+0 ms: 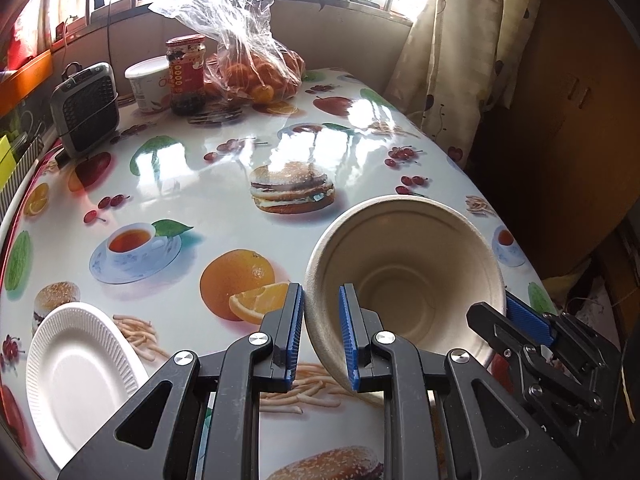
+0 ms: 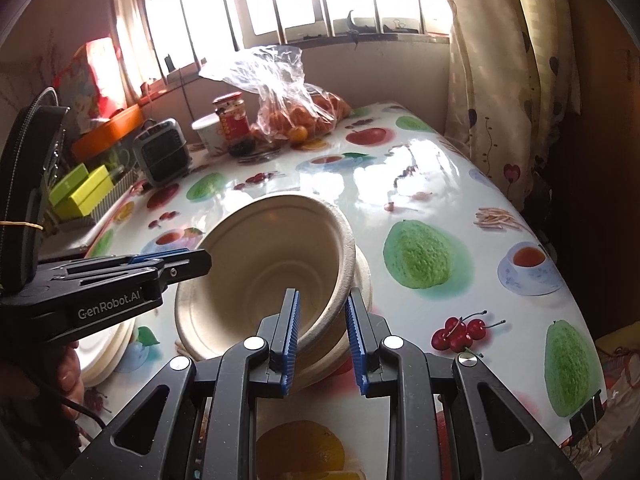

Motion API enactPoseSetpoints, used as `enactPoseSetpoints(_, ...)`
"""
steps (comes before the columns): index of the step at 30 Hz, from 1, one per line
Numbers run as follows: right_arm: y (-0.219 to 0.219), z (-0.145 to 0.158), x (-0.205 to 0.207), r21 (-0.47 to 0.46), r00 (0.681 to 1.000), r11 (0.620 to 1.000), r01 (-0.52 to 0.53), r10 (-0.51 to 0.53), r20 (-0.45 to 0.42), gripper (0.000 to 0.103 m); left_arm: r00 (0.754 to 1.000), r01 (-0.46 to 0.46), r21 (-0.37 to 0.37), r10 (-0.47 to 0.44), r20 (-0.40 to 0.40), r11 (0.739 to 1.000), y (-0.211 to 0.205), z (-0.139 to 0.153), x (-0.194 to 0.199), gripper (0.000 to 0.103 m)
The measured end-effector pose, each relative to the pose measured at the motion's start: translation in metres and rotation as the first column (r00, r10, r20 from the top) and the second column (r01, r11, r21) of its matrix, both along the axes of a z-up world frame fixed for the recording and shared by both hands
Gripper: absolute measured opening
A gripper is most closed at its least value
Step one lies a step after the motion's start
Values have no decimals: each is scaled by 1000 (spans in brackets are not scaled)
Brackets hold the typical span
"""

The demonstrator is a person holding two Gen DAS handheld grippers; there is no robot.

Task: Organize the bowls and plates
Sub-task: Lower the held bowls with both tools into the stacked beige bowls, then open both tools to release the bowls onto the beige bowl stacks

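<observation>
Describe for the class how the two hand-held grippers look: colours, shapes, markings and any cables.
The left hand-held gripper and right hand-held gripper match: black plastic bodies with triangular cut-outs, silver round pivot screws, and two narrow fingers faced with ribbed blue pads. White "GenRobot.AI" lettering marks the left one's side in the right wrist view. A thin black cable trails beneath it.

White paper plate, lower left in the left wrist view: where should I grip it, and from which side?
Take the white paper plate by its fluted rim, at the right edge nearest the left gripper. It lies flat on the table, so likely only that raised rim gives a lip: come in low from the right, one finger under, one over. Set down the bowl first.
</observation>
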State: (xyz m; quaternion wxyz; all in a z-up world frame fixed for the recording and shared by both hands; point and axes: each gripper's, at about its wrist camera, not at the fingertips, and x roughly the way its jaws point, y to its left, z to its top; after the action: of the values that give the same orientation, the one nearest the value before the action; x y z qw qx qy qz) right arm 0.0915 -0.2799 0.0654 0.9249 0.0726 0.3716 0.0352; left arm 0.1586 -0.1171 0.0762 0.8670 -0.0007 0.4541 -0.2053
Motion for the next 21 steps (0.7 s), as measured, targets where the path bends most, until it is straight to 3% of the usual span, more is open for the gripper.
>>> enactPoseSetpoints(21,1,-7,1,-20,1000,1000,10,-10,-15,23,1000,10,17,-10,-24,1000,-5,-13,1,19)
